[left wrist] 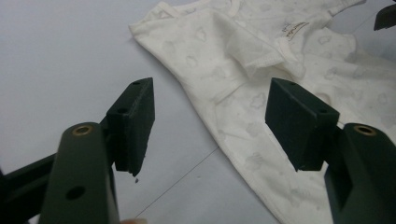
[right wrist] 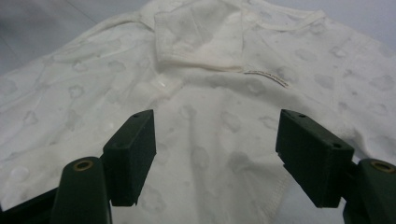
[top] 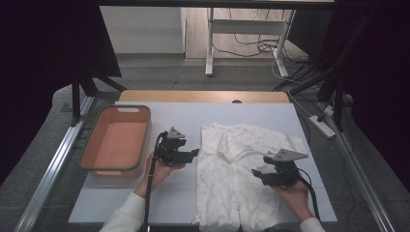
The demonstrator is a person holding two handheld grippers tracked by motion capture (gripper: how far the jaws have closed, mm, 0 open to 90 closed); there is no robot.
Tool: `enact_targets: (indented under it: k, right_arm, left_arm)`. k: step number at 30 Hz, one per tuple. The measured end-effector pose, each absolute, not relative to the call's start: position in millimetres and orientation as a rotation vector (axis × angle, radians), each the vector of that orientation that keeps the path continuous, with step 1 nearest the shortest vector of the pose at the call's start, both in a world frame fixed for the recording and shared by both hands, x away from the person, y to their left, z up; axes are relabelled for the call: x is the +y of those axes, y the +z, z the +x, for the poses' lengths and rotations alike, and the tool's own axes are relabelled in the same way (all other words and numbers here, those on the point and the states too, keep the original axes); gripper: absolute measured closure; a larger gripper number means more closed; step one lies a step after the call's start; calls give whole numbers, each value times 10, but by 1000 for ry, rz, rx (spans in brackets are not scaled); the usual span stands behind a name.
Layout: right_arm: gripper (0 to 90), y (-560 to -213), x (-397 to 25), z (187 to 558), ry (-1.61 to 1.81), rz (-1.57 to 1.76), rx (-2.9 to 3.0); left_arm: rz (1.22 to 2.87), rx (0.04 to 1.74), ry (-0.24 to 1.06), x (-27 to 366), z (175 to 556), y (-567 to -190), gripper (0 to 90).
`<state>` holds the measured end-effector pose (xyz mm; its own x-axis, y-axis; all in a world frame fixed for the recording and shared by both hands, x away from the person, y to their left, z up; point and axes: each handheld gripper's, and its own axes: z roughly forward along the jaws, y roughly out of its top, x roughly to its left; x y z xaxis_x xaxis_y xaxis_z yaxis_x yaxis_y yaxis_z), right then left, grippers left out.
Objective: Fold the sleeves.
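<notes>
A white baby garment (top: 237, 169) with a faint cloud print lies flat on the pale table cover, collar end away from me. My left gripper (top: 193, 153) is open just off the garment's left edge (left wrist: 224, 107), nothing between its jaws. My right gripper (top: 256, 174) is open above the garment's right half (right wrist: 215, 116), holding nothing. A small label (right wrist: 266, 78) shows near the garment's folded neckline.
An orange basket (top: 116, 142) with a grey rim stands at the left of the table, nothing inside it. The pale cover (top: 179, 121) has bare room behind and in front of the left gripper. Table legs and cables lie on the floor beyond.
</notes>
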<state>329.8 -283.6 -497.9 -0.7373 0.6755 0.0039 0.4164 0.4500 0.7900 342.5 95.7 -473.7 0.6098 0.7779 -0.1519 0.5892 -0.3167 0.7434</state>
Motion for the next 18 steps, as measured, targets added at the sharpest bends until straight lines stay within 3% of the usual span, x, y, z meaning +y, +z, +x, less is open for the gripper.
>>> enact_targets:
  k: [18]
  right_arm:
    - [295, -4899, -2410, 3579, 1126, 955, 2417]
  left_arm:
    - [2020, 1072, 297, 987, 3436, -4702, 336]
